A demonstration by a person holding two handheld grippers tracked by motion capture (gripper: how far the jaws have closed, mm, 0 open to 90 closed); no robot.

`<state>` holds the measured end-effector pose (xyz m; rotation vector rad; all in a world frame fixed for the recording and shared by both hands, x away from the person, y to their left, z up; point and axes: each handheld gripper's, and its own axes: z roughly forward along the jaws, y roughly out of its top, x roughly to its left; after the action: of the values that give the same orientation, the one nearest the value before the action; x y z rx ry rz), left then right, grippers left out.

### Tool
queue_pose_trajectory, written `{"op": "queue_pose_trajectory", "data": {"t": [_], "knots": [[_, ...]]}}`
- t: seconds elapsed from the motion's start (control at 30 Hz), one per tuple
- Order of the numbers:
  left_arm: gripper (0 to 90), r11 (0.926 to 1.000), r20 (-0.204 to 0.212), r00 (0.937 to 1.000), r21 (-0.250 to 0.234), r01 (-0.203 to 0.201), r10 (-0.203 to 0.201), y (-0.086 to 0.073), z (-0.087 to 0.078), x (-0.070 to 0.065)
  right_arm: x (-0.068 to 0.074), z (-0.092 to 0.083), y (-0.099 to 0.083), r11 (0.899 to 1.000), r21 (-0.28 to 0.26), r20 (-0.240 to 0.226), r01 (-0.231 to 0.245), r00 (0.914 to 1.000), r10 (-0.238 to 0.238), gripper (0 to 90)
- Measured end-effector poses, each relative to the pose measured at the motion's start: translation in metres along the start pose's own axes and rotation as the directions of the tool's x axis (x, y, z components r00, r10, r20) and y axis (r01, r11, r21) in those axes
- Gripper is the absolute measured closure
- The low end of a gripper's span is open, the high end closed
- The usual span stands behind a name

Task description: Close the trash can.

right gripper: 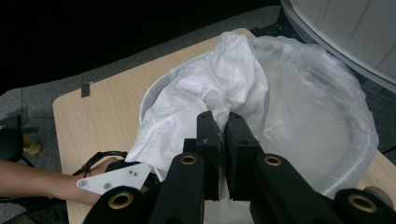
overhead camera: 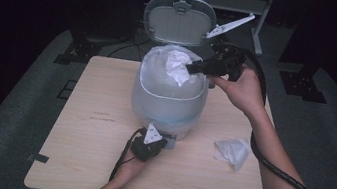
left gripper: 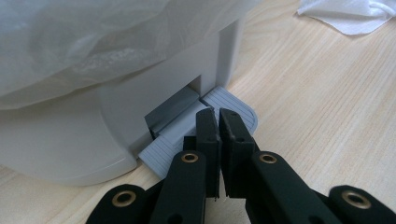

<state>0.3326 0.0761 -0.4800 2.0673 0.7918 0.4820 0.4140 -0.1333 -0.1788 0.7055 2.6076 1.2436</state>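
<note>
Left tongs [left gripper: 218, 122] closed, pressing the bin's pedal [left gripper: 233, 109], lid [overhead camera: 180, 19] up — right tongs [right gripper: 222, 123] gripping a tissue [right gripper: 210, 93] over the liner [right gripper: 322, 116] — second tissue [overhead camera: 231, 151] waits on the worktop [overhead camera: 90, 128].

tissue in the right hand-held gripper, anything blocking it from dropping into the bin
Nothing visible. The lid stands open, the tissue hangs in the right hand-held gripper over the bag-lined bin, and the left hand-held gripper presses the pedal.
</note>
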Motion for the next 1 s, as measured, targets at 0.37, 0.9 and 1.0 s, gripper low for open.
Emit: {"op": "queue_pose_trajectory", "data": {"t": [0.37,0.9,1.0], "knots": [[87.2,1.0,-0.002,1.0,0.0,0.0,0.0,0.0,0.0,-0.001,-0.001,0.014,0.004,1.0,0.01,-0.004,-0.012,0.9999,0.012,84.6],[87.2,1.0,-0.004,1.0,0.002,-0.002,0.002,0.0,0.0,-0.001,-0.003,0.027,0.005,0.999,0.016,0.02,-0.038,0.9991,0.038,74.9],[87.2,1.0,-0.004,1.0,0.0,-0.003,0.003,0.0,0.0,-0.001,-0.003,0.027,0.004,0.999,0.014,0.022,-0.042,0.9989,0.041,73.6]]}}
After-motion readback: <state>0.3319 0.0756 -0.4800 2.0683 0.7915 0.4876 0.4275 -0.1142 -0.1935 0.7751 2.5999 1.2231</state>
